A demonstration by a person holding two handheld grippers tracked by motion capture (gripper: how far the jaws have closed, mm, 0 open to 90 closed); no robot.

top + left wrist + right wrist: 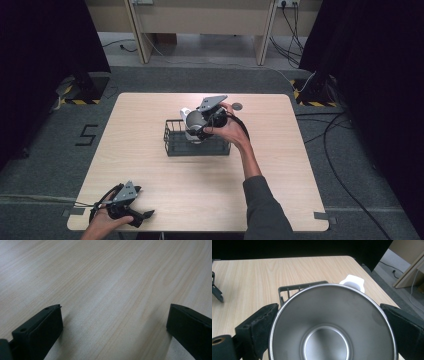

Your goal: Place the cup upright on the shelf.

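Observation:
A shiny steel bowl (329,322) sits between the jaws of my right gripper (329,315), which press on its two sides. In the high view the bowl (195,120) hangs tilted over the black wire basket (172,142) at the table's middle, with my right gripper (200,129) reaching in from the right. A white object (185,112) stands just behind the bowl, at the basket's far side; in the right gripper view this white object (352,282) peeks over the bowl's rim. My left gripper (145,216) lies at the front left edge, open, with bare wood between its jaws (115,315).
A small dark round disc (236,106) lies on the table behind the right hand. The light wooden table (150,175) stands on grey floor, with black curtains at both sides and cables on the floor at the right.

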